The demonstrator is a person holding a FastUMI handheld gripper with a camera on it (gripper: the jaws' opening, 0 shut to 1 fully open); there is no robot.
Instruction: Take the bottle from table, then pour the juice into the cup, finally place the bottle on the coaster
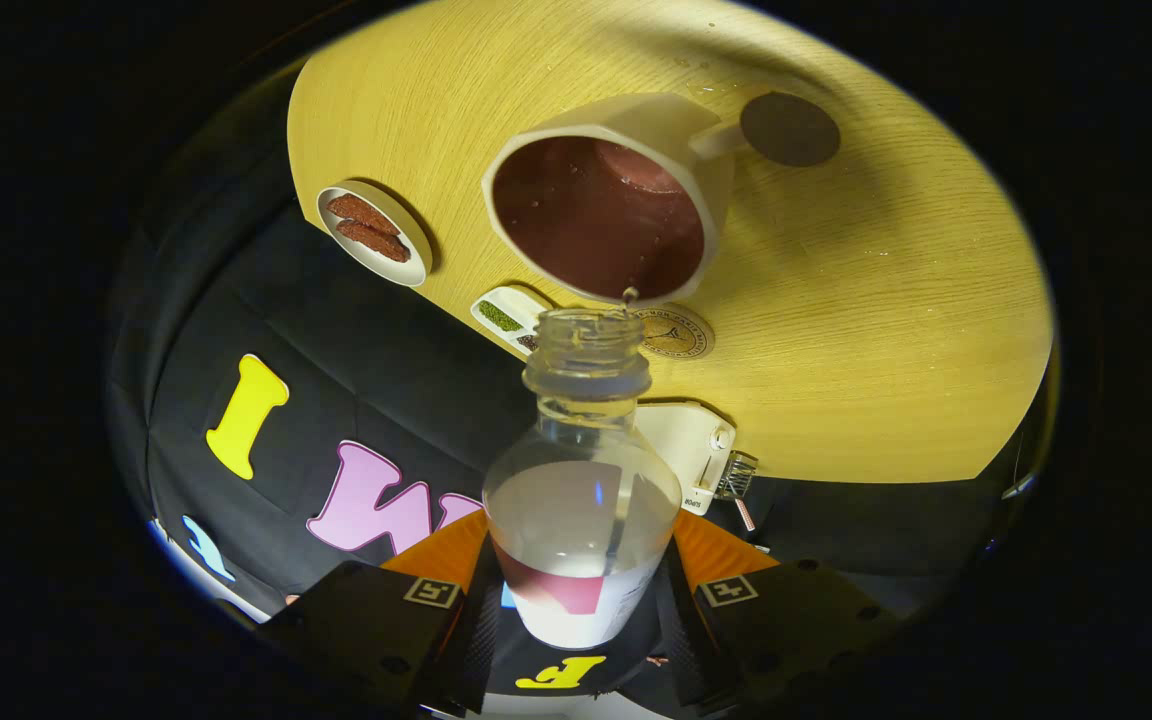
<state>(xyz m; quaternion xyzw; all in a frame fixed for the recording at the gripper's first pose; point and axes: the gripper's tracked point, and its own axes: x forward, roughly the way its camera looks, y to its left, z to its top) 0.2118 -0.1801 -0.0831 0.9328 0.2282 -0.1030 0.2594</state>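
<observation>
While gripper (576, 600) clamps bottle (581, 480) | wooden table (886, 330) | cup (601, 205) full

1. the bottle (581, 480) has its base hidden between the tool (576, 610) fingers, so the grip points cannot be seen.
2. the round emblem (674, 332) on the bench (886, 330) is partly covered by the cup (608, 205) rim and bottle neck; its print is too small to tell.
3. the small white tray (508, 318) is partly hidden behind the bottle neck.
4. the white device (688, 450) at the bench edge is half hidden by the bottle.
</observation>
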